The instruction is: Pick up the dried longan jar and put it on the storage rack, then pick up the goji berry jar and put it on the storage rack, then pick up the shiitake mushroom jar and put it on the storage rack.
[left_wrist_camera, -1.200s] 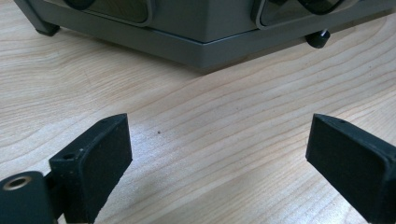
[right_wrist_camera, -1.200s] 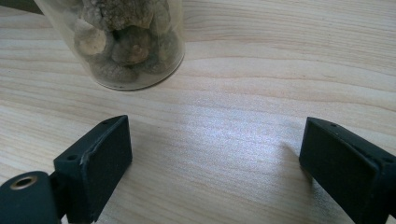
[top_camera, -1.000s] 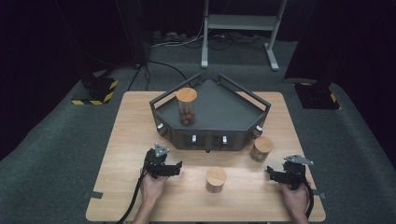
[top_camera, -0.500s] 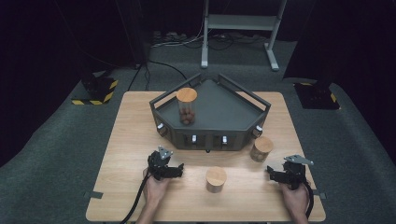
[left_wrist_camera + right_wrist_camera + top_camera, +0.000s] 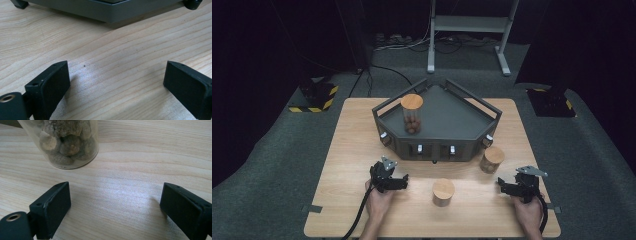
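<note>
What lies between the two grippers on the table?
In the high view, a wooden-lidded jar stands on the table between the left gripper and the right gripper, touching neither; the rest is bare wood.

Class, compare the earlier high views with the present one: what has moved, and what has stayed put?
The left tool edged slightly rightward, toward the jar at the table's front; its jaws stay open and empty. The right tool, the three jars and the dark tray stayed as they were.
</note>
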The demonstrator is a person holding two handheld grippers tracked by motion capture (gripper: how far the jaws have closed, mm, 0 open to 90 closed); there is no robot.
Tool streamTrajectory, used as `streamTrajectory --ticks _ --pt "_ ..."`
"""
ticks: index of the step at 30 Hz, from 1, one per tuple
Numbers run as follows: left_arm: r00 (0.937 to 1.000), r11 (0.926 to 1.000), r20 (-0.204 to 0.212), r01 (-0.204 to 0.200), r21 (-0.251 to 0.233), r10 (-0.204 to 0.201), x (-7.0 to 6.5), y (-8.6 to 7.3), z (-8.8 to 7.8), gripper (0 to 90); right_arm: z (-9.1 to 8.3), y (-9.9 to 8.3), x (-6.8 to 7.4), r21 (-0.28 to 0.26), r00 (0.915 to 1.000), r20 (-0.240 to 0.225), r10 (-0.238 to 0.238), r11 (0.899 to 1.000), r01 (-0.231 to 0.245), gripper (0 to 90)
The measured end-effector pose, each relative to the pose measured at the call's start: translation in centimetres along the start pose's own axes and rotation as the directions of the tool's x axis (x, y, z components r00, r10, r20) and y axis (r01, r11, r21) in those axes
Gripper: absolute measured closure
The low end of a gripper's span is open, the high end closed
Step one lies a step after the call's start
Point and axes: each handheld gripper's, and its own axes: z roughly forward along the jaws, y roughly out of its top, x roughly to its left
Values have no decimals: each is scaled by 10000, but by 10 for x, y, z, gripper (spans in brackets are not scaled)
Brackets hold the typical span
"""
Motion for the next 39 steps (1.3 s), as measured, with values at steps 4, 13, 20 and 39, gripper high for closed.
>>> streamTrajectory --ticks 4,13,20,39 --pt "10000 10000 3 -4 11 4 0 0 0 65 0 0 0 5 10000 -24 -23 10000 23 91" --pt "10000 9999 18 -90 102 89 0 0 0 60 1 1 -1 146 10000 47 49 9999 -49 38" --pt "10000 10000 19 -53 84 53 0 0 0 60 -2 0 1 133 9998 -205 -50 9999 53 48" --pt "10000 10000 0 -31 64 31 0 -1 -1 60 -33 -2 68 -872 9460 -2783 -1665 9852 1477 52"
